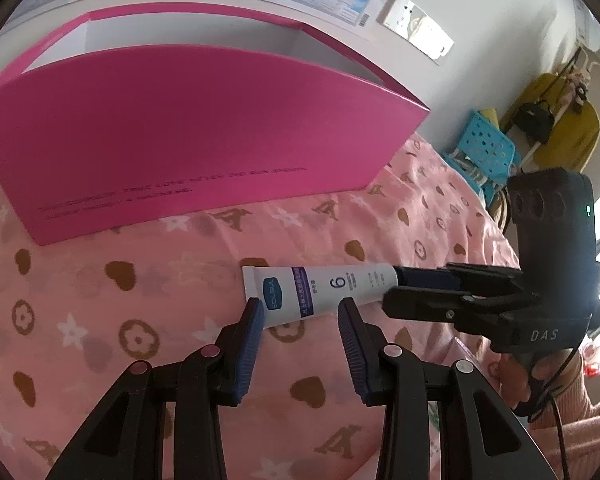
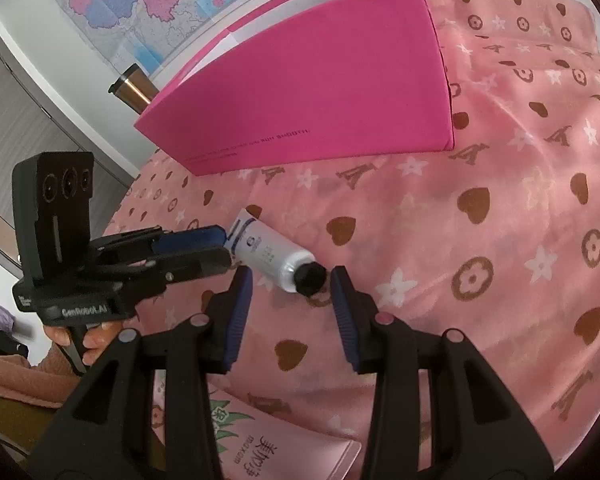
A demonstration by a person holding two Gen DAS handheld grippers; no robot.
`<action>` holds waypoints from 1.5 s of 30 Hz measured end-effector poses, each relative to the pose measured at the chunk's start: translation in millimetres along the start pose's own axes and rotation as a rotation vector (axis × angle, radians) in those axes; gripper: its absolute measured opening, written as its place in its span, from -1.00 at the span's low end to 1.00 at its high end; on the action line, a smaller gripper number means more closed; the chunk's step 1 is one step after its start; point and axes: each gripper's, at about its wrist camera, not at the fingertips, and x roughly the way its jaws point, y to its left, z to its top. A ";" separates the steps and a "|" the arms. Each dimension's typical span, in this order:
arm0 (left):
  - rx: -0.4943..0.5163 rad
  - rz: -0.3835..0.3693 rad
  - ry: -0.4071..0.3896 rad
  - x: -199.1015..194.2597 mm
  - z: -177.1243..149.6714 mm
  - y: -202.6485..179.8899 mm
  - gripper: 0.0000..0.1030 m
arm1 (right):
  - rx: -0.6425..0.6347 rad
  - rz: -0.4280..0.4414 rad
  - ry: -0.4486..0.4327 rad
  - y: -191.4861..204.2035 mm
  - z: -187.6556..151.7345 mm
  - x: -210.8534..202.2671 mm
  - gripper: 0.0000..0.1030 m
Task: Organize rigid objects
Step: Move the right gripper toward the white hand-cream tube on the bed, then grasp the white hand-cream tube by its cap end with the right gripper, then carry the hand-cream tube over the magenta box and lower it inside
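Note:
A white tube with a black cap (image 1: 320,292) lies flat on the pink patterned cloth (image 1: 140,280). My left gripper (image 1: 300,304) is open, its fingertips just at the tube's near side around its flat end. My right gripper (image 2: 292,280) is open, with the tube's black cap (image 2: 310,276) between its fingertips. The tube also shows in the right wrist view (image 2: 268,254). A big pink open box (image 1: 180,136) stands behind the tube; it also shows in the right wrist view (image 2: 320,80).
A map hangs on the wall (image 2: 140,4). A metal cup (image 2: 134,90) stands left of the box. A pink packet (image 2: 268,452) lies at the cloth's near edge. A blue stool (image 1: 484,148) and hung clothes (image 1: 556,116) stand beyond the bed.

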 end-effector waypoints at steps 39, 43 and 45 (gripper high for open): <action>-0.004 0.039 -0.017 4.4 2.6 -7.8 -0.07 | 0.023 0.164 -0.108 6.2 13.8 -31.5 -0.49; 0.004 0.026 -0.033 -1.0 5.3 -9.4 -0.14 | 0.012 0.180 -0.113 7.9 16.8 -34.7 -0.49; 0.009 0.016 -0.044 -5.0 8.2 -11.8 -0.15 | 0.001 0.189 -0.117 9.9 19.8 -37.9 -0.49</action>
